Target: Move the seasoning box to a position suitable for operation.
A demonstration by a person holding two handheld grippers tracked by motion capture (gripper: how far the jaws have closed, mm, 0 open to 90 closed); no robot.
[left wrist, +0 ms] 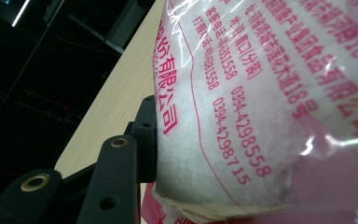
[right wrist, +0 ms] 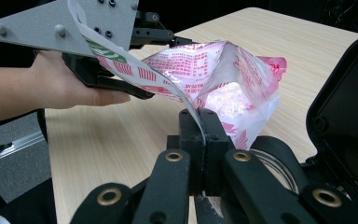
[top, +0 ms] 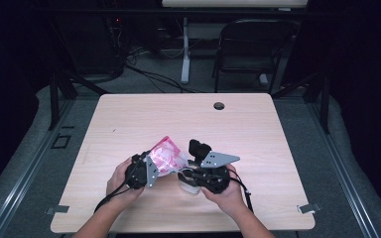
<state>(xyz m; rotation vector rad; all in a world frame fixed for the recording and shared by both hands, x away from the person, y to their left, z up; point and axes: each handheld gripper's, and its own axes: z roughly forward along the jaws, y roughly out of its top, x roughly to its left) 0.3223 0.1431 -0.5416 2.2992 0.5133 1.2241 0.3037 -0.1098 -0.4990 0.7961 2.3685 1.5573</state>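
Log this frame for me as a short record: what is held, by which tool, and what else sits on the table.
held item: plastic bag with pink print, white grains inside
left tool: clamped on the bag's body
right tool: shut on the bag's torn top edge
bag mouth: open
nearby: clear container with a black lid raised, under the right tool
surface: wooden table

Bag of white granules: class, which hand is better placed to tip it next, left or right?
Left, probably. The left gripper clamps the bag around its filled body, so turning that wrist would tilt it. The right gripper only pinches a thin strip at the open mouth.
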